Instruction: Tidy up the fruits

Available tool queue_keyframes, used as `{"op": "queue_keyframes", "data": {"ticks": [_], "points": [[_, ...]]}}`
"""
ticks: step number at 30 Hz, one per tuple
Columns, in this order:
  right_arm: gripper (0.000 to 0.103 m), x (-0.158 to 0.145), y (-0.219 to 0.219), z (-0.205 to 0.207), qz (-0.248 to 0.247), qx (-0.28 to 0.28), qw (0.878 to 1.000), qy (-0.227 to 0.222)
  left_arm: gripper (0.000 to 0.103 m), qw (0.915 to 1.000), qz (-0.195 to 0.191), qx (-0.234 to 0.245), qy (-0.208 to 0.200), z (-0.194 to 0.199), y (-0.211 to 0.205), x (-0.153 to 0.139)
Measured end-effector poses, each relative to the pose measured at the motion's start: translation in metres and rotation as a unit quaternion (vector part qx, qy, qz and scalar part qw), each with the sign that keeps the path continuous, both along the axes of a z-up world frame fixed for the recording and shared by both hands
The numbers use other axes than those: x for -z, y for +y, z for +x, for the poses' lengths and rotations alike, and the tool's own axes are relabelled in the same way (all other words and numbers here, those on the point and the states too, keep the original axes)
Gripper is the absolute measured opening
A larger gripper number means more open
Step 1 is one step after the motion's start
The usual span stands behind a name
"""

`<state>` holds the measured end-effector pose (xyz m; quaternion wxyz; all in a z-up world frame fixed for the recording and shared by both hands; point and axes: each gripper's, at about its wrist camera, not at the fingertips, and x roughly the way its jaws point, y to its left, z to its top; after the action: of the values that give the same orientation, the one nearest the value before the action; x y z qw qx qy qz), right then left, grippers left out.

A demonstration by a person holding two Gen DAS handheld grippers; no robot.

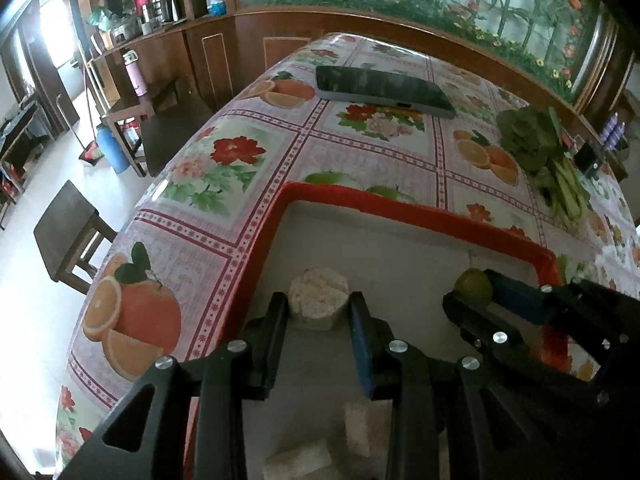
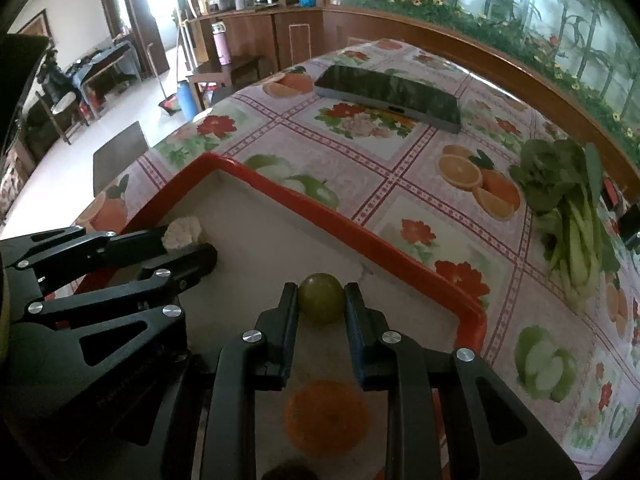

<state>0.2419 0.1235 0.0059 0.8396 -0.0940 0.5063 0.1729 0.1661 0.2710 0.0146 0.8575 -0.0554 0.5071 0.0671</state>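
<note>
Both of your grippers are down inside the red-rimmed tray [image 2: 360,228], so you're at the placing step. Nearest, an orange [image 2: 326,416] lies on the tray floor under your right gripper [image 2: 321,300], whose jaws sit against a small green fruit [image 2: 321,298] resting on the tray; whether they still pinch it I cannot tell. Your left gripper [image 1: 319,306] brackets a pale, rough chunk [image 1: 318,300] near the tray's left wall, likewise touching. Next, spread both sets of jaws fully and lift straight up so nothing rolls. Farther out, leafy greens [image 2: 568,208] and a phone [image 2: 388,98] lie on the tablecloth.
</note>
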Motion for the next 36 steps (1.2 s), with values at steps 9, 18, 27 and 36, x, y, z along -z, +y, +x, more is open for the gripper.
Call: {"op": "queue_keyframes", "data": {"ticks": [9,18,27,36], "points": [[0.036,-0.014,-0.015,-0.017,-0.012,0.025,0.999,-0.017,0.063,0.9998,-0.012,-0.012,0.007,-0.016,0.000,-0.005],[0.052,-0.038,-0.037,-0.064,0.016,0.037,0.998,-0.043,0.082,0.9989,0.002,-0.044,-0.015,-0.060,-0.001,-0.035],[0.078,-0.067,-0.060,-0.167,0.078,0.020,0.995,-0.059,0.094,0.9962,0.012,-0.074,-0.043,-0.156,-0.016,-0.062],[0.090,-0.058,-0.081,-0.239,0.084,0.109,0.989,-0.056,0.096,0.9880,-0.026,-0.145,-0.045,-0.250,-0.027,-0.047]]}}
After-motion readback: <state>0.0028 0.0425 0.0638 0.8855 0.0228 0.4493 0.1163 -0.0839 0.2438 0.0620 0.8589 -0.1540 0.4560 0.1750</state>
